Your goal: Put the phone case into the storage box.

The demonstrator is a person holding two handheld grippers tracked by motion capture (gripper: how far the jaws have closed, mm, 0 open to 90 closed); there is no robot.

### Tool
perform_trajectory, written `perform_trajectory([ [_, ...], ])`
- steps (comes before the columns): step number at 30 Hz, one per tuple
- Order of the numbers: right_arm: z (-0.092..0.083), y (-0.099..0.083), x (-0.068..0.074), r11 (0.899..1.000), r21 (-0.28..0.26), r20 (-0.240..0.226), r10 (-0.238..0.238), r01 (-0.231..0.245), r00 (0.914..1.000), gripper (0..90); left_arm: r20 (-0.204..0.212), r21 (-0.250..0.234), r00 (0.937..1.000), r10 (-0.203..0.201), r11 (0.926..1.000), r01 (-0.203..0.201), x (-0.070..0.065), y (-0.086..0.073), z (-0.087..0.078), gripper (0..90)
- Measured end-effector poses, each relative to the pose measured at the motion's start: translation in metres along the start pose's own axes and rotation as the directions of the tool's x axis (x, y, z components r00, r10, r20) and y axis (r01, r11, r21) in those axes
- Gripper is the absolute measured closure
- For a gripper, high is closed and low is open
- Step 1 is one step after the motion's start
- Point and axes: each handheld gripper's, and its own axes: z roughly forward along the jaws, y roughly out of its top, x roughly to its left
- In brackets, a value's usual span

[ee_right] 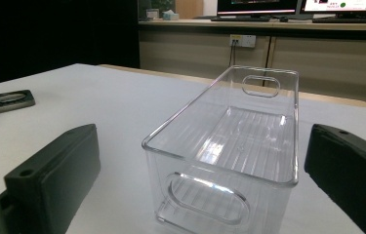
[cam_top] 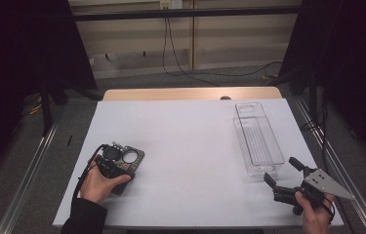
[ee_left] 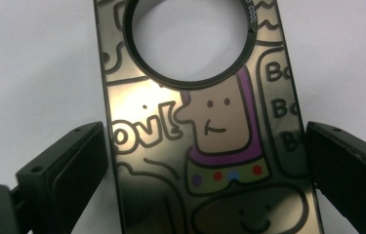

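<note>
While the left gripper (ee_left: 205,161) hangs over the phone case (ee_left: 205,146) at about eight o'clock on the white table (cam_top: 190,141), its jaws stand spread on either long edge, just short of contact. To grip well, I'd centre the case between the pads, keep them square to the edges and below the round camera hole (ee_left: 189,38), then close evenly. Over at four o'clock the right gripper (cam_top: 284,176) waits open facing the clear bin (cam_top: 258,139)
</note>
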Motion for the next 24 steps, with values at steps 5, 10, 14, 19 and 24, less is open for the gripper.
perform_trajectory([
  [5,-0.0003,-0.0002,-0.0004,1.000,-0.001,-0.001,0.000,0.000,1.0000,0.0,-0.001,-0.018,0.9998,-0.019,0.9997,0.019,0.0025,-0.0015,-0.0028,11.9],
  [10,0.0000,-0.0002,-0.0004,1.000,0.003,-0.005,-0.001,0.001,1.0000,0.0,-0.002,-0.020,0.9999,-0.014,0.9997,0.014,0.0032,-0.0015,-0.0034,12.3],
  [14,-0.0005,-0.0002,-0.0008,1.000,0.000,-0.001,0.000,0.000,1.0000,0.0,0.002,-0.023,0.9999,-0.014,0.9996,0.014,0.0040,-0.0022,-0.0043,12.4],
  [19,-0.0006,-0.0003,-0.0008,1.000,0.001,-0.001,0.001,-0.001,1.0000,0.0,0.015,-0.035,0.9994,-0.031,0.9989,0.031,0.0053,-0.0033,-0.0057,12.6],
  [24,-0.0011,-0.0004,-0.0012,1.000,0.001,-0.001,-0.001,0.001,1.0000,0.0,0.010,-0.050,0.9994,-0.034,0.9982,0.034,0.0085,-0.0045,-0.0078,12.5],
])
